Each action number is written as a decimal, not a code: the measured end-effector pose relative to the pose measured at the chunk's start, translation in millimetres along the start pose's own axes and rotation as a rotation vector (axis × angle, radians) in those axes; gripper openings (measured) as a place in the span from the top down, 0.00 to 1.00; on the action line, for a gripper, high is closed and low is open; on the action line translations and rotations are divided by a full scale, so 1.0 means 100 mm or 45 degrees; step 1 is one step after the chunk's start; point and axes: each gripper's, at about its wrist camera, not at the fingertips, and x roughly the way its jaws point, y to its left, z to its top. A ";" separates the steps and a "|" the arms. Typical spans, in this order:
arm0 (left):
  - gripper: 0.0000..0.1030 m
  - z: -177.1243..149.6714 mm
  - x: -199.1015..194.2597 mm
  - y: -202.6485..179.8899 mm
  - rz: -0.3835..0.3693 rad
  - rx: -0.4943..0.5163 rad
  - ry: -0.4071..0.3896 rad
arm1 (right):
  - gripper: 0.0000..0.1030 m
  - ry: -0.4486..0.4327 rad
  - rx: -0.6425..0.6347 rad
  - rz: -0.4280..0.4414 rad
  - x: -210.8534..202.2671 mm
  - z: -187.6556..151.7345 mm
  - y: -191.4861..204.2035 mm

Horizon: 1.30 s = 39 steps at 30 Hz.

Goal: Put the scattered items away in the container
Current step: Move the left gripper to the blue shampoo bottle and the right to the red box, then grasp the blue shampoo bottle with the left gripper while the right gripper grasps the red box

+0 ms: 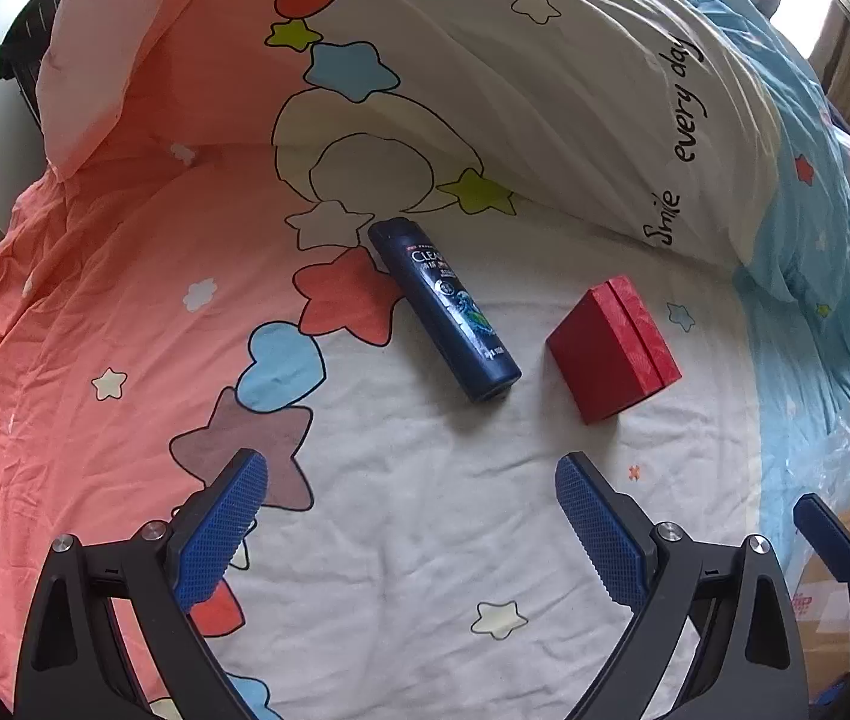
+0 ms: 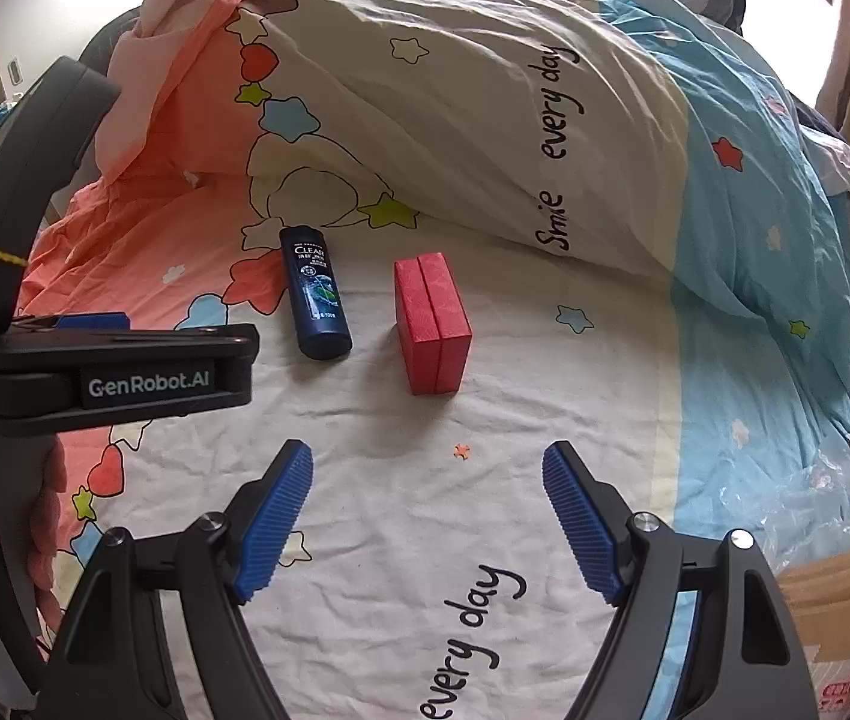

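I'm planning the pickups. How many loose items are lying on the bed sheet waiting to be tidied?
2. The blue shampoo bottle lies flat on the left near the star pattern; the red box sits to its right, apart from it. The heaped duvet behind could hide more.

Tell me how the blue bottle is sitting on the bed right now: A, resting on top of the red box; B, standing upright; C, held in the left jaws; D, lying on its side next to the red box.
D: the bottle lies flat on the sheet, apart from the red box, and both grippers' jaws are open and empty.
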 end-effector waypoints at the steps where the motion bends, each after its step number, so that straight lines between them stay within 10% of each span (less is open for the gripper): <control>1: 0.04 0.02 0.04 -0.01 -0.002 -0.002 0.000 | 0.26 0.002 -0.008 0.003 0.04 0.02 0.00; 39: 0.04 0.55 1.15 0.12 -0.057 -0.250 -0.018 | 0.26 -0.011 -0.114 0.005 0.91 0.49 0.02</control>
